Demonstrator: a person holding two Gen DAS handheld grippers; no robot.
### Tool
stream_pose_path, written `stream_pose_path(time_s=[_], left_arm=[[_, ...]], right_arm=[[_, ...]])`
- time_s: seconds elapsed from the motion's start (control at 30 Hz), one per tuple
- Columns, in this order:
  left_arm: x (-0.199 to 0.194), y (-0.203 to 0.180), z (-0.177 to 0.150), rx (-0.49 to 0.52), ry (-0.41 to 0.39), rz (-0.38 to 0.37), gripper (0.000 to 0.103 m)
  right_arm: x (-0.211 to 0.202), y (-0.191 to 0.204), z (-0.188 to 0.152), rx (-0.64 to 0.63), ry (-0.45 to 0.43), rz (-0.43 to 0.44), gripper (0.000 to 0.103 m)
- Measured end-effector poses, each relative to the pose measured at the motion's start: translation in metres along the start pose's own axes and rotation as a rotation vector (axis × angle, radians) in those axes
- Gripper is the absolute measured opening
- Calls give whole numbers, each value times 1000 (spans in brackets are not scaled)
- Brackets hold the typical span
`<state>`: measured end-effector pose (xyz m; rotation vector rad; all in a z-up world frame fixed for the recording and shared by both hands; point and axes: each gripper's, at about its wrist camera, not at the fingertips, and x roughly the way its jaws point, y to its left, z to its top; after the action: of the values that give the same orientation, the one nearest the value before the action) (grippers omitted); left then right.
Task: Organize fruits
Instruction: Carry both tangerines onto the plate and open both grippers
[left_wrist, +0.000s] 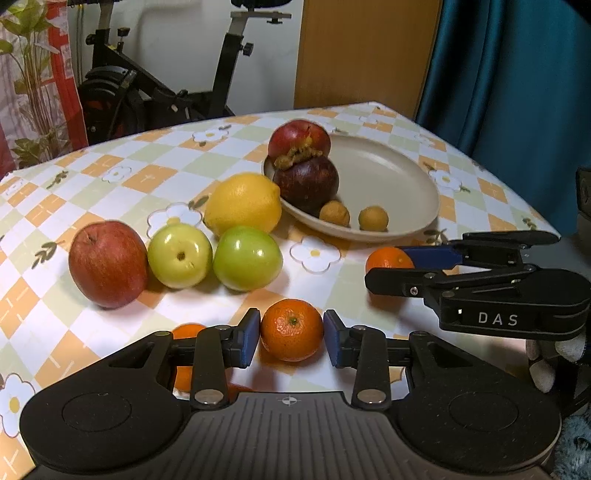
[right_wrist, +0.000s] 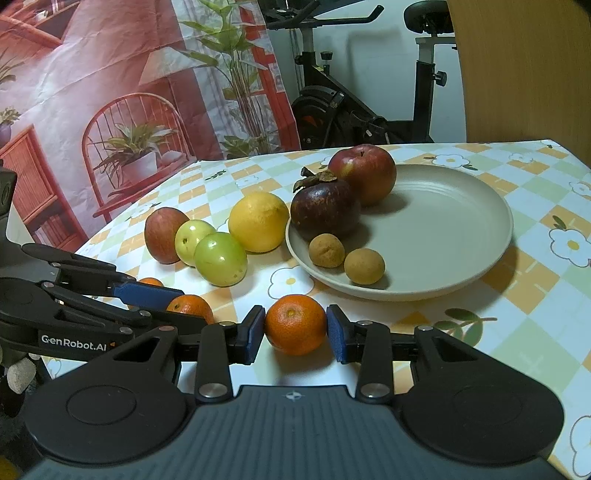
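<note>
Each tongs clenched a small round orange mandarin on the checked desk (left_wrist: 110, 177): left tongs (left_wrist: 291, 334), right tongs (right_wrist: 295, 330). The beige round plate (right_wrist: 480, 206) lay ahead-right, nearer the right tongs.

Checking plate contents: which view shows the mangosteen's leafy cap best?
Right wrist: the mangosteen shows its dark cap in side profile, sticking up clear. Left wrist shows the mangosteen cap only as a yellowish clump against the apple behind.
</note>
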<state>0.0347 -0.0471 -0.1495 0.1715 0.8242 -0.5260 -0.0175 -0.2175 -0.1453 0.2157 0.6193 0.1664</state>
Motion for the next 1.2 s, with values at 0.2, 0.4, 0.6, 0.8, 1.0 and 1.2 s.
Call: stream_pose_path(time_s=[0.2, 0.4, 0.6, 0.8, 1.0, 1.2], left_arm=[[-19, 7, 19, -48, -59, -33, 39], [-41, 15, 54, -72, -134, -54, 39], [-42, 8, 84, -47, -177, -51, 39], [-15, -13, 105, 9, -162, -56, 39], [29, -45, 115, 120, -115, -54, 39], [71, -67, 119, 191, -79, -40, 39]], right_arm=[[-8, -4, 9, 14, -32, -1, 39], [-24, -16, 38, 61, -98, 4, 39], [-32, -30, 71, 54, -144, -2, 39], [-20, -49, 91, 11, -127, -38, 39], [1, -76, 98, -40, -68, -62, 39], [29, -105, 108, -64, -24, -61, 39]])
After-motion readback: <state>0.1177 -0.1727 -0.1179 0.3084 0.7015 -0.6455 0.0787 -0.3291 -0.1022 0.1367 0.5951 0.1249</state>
